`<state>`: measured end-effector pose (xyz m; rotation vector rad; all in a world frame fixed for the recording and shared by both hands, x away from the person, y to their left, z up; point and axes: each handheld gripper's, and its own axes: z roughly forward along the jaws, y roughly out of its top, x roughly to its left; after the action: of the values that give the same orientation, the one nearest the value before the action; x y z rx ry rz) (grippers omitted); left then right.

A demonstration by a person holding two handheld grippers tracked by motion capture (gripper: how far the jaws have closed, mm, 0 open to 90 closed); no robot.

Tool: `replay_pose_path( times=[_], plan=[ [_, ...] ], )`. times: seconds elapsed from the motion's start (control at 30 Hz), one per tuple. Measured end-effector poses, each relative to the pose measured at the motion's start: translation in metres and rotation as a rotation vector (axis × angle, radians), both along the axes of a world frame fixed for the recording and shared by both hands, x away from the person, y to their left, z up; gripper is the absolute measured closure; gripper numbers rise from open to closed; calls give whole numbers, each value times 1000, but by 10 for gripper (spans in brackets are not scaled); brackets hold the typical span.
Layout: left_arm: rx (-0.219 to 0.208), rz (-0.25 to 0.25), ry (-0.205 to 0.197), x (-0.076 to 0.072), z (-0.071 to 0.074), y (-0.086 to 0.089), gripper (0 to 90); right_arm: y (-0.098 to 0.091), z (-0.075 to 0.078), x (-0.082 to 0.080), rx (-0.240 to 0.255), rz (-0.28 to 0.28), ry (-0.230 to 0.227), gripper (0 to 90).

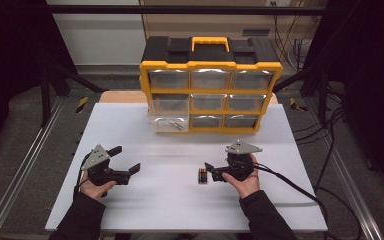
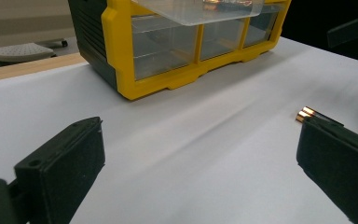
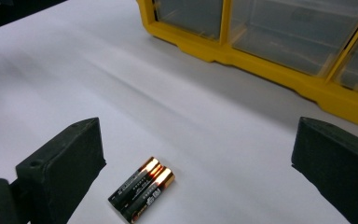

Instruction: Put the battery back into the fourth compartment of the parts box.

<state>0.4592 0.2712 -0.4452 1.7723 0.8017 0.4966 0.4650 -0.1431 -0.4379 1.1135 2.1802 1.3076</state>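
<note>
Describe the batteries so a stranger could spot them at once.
Start at the yellow drawer cabinet at the back of the white table. Come toward the near edge: the batteries lie just left of the right tongs. They are a black pair with copper tips, touching side by side.

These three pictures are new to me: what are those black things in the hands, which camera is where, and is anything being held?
A person holds a hand-held two-jaw tool in each hand: the left tool and the right tool. One camera looks down from above; the other two ride on the tools, looking along their black jaws. On the white table lie two black AA batteries with copper-coloured ends, side by side near the right tool, and a yellow and black organiser box with clear drawers, its bottom-left drawer pulled out. Both tools are open and hold nothing.
</note>
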Motion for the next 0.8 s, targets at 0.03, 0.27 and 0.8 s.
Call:
replay_pose_path(
  times=[0.03,0.27,0.8],
  plan=[
    [0,0,1,0,0,0,6,1,-2,0,-2,1,7,28],
    [0,-2,1,0,0,0,6,10,-18,-1,-56,19,49,39],
    [7,-5,4,0,-1,-2,6,20,-40,1,-114,59,125,237]
  ],
)
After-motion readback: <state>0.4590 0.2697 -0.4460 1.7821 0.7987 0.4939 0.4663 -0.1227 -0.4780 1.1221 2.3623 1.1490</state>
